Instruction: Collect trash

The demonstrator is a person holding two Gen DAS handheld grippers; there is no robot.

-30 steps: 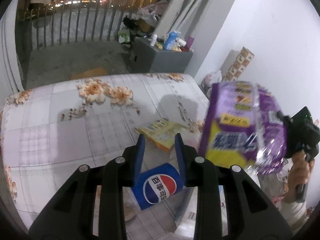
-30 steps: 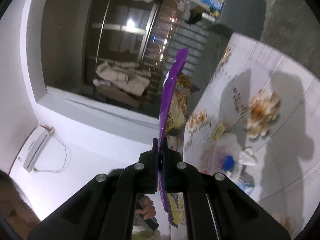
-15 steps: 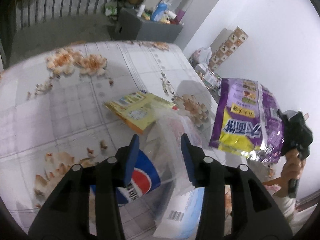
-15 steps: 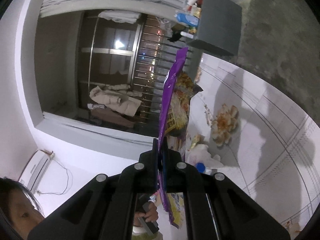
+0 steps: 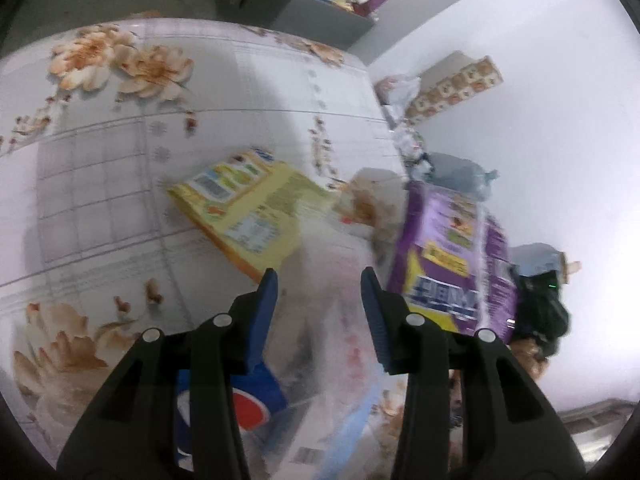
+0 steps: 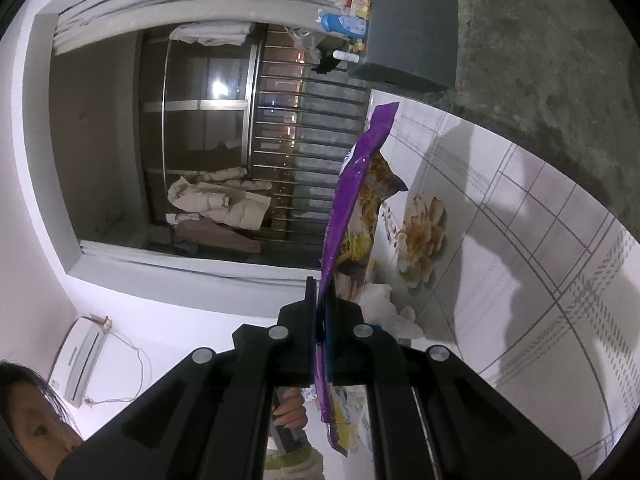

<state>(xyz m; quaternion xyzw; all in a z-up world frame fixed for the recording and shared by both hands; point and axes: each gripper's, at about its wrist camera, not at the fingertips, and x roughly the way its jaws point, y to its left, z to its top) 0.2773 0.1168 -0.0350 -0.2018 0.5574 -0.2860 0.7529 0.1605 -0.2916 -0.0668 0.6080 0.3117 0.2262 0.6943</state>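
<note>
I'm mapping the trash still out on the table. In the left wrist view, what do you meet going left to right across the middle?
Yellow snack packet → crumpled clear plastic bag between the open left gripper's fingers → purple snack bag → right gripper holding that bag at its right edge.

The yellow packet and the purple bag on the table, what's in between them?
In the left wrist view, only flowered tablecloth shows between the yellow packet and the purple bag.

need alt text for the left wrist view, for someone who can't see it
The open left gripper hovers over a clear plastic bag on a floral tablecloth, with a yellow packet just beyond it. A blue Pepsi wrapper lies under the fingers. At right, the right gripper holds a purple snack bag.
</note>
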